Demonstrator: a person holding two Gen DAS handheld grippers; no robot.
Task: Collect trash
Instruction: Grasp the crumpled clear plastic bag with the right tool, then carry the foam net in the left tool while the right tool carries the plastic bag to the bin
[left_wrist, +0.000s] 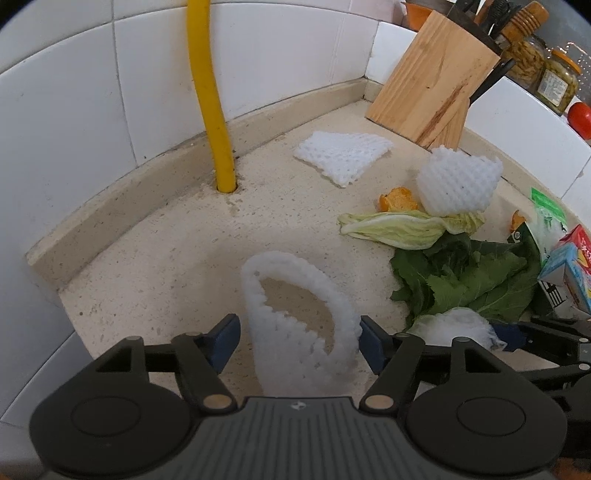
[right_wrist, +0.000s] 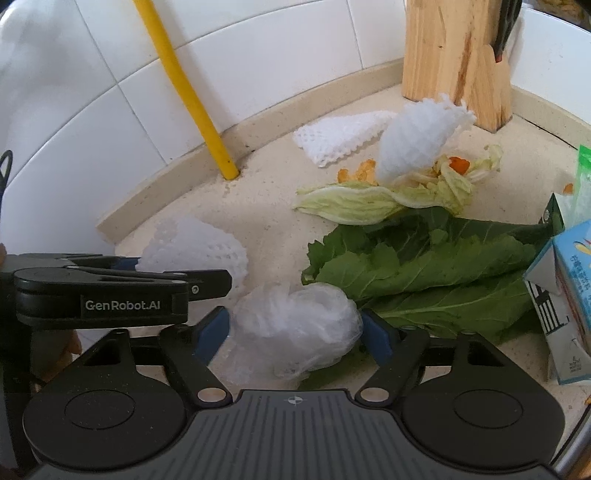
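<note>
Left wrist view: most trash is uncollected on the counter (left_wrist: 155, 266): green leaves (left_wrist: 465, 280) at right, two foam nets (left_wrist: 343, 155) above. Left gripper (left_wrist: 297, 341) straddles a foam sleeve (left_wrist: 299, 314), fingers apart; right gripper (right_wrist: 295, 332) likewise brackets crumpled plastic (right_wrist: 295, 328), seemingly unclamped.

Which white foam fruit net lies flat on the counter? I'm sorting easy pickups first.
The flattened white foam net near the yellow hose. The white foam net by the knife block stands puffed up, and the looped white foam net sits between the left gripper fingers.
</note>
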